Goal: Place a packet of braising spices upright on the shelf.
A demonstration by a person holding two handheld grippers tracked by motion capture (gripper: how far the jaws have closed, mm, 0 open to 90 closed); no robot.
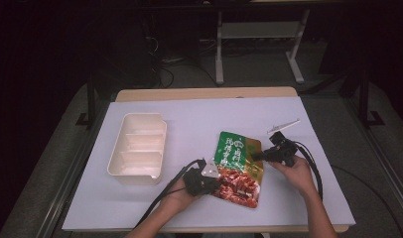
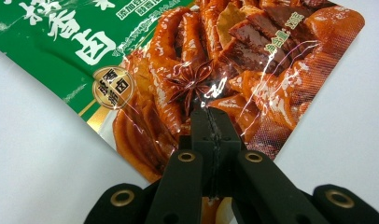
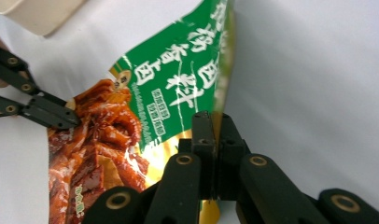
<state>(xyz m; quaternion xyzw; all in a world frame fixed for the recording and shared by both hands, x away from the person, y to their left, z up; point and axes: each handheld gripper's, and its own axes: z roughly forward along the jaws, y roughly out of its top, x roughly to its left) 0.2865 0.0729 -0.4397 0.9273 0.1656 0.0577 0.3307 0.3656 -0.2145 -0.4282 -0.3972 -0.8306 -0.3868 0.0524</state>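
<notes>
A glossy food pouch (image 1: 239, 167), green at its top and printed with red braised meat below, lies on the white table cover (image 1: 199, 119). My left gripper (image 1: 218, 182) is shut on the pouch's left edge near the bottom. In the left gripper view the closed jaws pinch the pouch (image 2: 178, 60) at the gripper (image 2: 211, 122). My right gripper (image 1: 257, 156) is shut on the pouch's right edge. In the right gripper view the jaws clamp the gold rim of the pouch (image 3: 169, 88) at the gripper (image 3: 214, 125), with the left gripper (image 3: 61, 115) across from it.
A cream tray (image 1: 137, 148) with three empty compartments stands left of the pouch; its corner (image 3: 38, 14) shows in the right gripper view. A thin silvery strip (image 1: 284, 125) lies behind the right gripper. The table's front edge is close to both hands.
</notes>
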